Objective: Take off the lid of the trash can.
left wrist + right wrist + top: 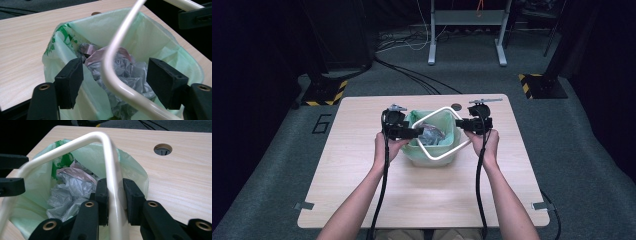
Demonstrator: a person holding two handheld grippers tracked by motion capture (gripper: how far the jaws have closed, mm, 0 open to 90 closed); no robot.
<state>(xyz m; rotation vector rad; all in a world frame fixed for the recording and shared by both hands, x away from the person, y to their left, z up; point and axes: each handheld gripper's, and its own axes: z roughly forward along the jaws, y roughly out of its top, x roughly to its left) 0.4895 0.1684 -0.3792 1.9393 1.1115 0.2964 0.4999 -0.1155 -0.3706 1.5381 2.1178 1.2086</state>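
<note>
On the wooden table (pixel 362 180), a small bin (pixel 432 159) lined with a pale green bag (pixel 155 37) stands near the middle, between the two grippers. Crumpled grey and pink wrappers (pixel 125 70) lie inside the bag. A white frame (pixel 439 134) with rounded corners hangs tilted over the bin's mouth, one side raised. The right gripper (pixel 115 201) is clenched on one bar of this frame, its black pads close against the tube on both sides. The left gripper (pixel 115 82) is released: its jaws stand wide apart, and the frame's curved corner passes between them without touching either pad. A round hole (pixel 163 149) in the tabletop lies just beyond the bin.
</note>
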